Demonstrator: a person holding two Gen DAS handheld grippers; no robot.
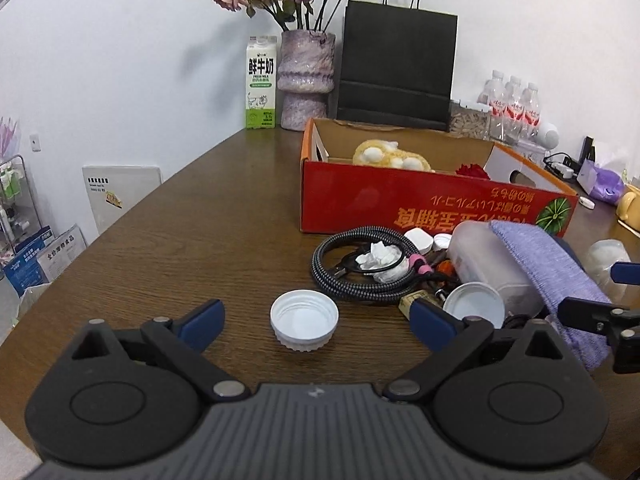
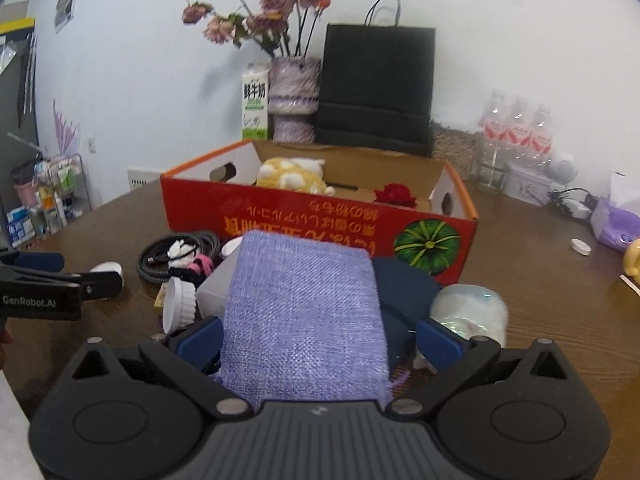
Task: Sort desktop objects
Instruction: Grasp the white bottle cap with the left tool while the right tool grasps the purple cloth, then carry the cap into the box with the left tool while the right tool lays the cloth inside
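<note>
Clutter sits low in both views, waiting to go in the box. Left gripper (image 1: 316,324) is spread wide around a white cap (image 1: 304,325), likely to grab it. Right gripper (image 2: 318,338) is spread wide too, with a purple cloth (image 2: 304,312) between its fingers, not pinched. Behind lie a cable (image 1: 360,264) and jar (image 1: 492,272). Farther up stands the red box (image 1: 420,204), holding a yellow toy (image 1: 390,156).
</note>
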